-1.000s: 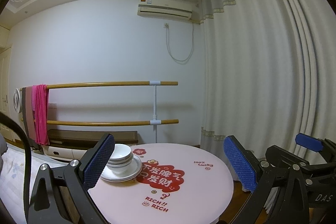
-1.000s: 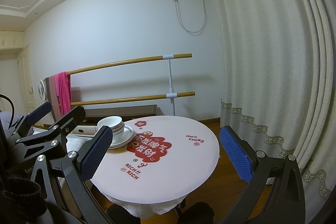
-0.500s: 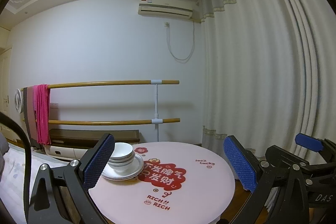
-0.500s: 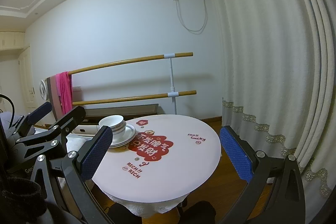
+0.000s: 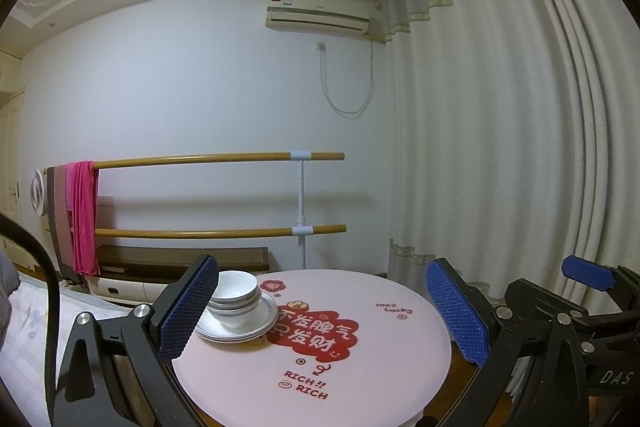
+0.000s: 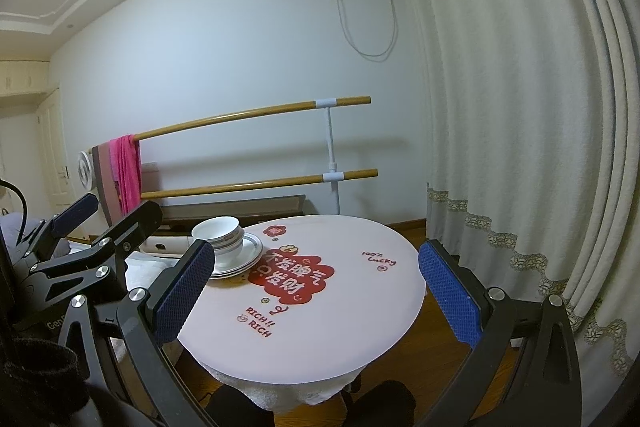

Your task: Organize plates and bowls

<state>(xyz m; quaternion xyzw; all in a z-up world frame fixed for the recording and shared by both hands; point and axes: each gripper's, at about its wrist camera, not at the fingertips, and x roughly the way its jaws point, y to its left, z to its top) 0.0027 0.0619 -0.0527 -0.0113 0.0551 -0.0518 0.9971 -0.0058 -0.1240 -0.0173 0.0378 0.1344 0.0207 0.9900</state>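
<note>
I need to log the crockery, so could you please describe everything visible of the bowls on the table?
The bowls are white, glossy like ceramic, with grey bands below their rims. They sit nested upright, on stacked white plates near the round pink table's left edge. The exact count is unclear. Nothing else touches them; both tongs are clear of them.

Setting: room in a home. Evidence: white wall-mounted air conditioner (image 5: 318, 19) beside full-length cream pleated curtains (image 5: 500, 147); two wooden ballet-style rails (image 5: 216, 159) along the wall with a pink towel (image 5: 84, 215) draped over one; round pink surface (image 6: 344, 291) printed with red cartoon lettering; wood-plank floor (image 6: 416, 339); moulded ceiling.
</note>
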